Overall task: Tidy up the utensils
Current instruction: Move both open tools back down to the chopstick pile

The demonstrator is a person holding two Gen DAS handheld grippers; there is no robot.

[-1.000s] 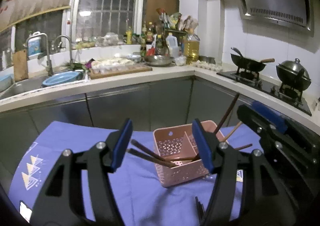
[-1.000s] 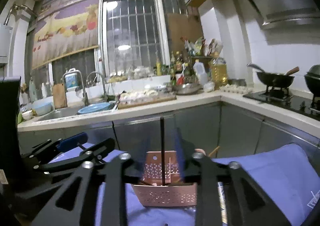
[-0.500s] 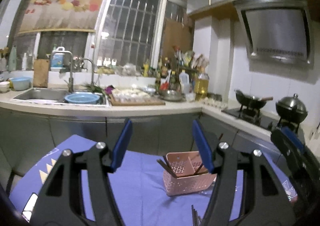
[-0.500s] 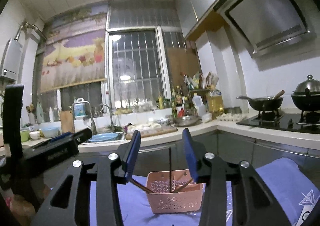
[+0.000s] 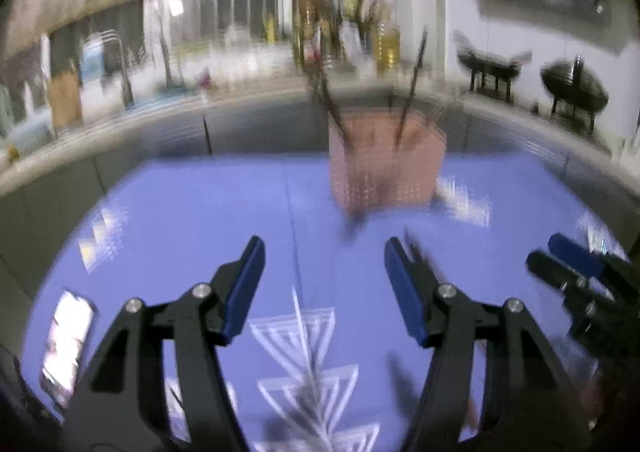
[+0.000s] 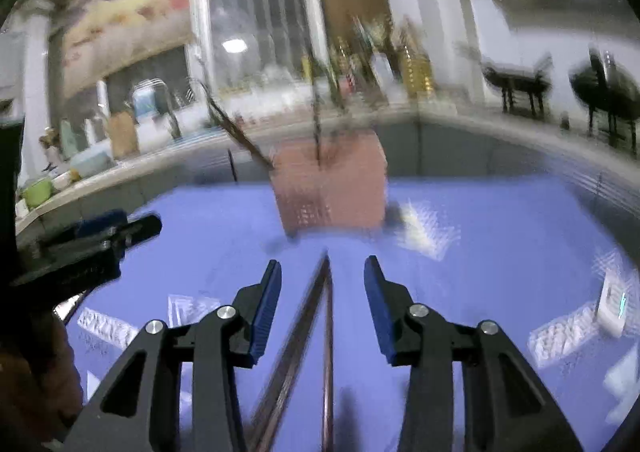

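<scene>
Both views are motion-blurred. A pink perforated basket (image 5: 386,161) stands on the blue cloth with dark chopsticks (image 5: 410,91) sticking up out of it; it also shows in the right wrist view (image 6: 332,187). My left gripper (image 5: 324,276) is open and empty above the cloth, short of the basket. My right gripper (image 6: 322,288) is open, and a pair of brown chopsticks (image 6: 320,332) lies on the cloth between its fingers, not gripped. The right gripper also shows at the right edge of the left wrist view (image 5: 576,272).
A blue patterned cloth (image 5: 180,219) covers the table. A phone-like object (image 5: 66,344) lies at its left edge. Behind runs a kitchen counter with a sink (image 6: 92,159), bottles and a stove with a wok (image 5: 490,63) and a pot (image 5: 574,85).
Both grippers have dropped and tilted down toward the cloth, further back from the basket. The pair of chopsticks on the cloth now lies between the right gripper's fingers.
</scene>
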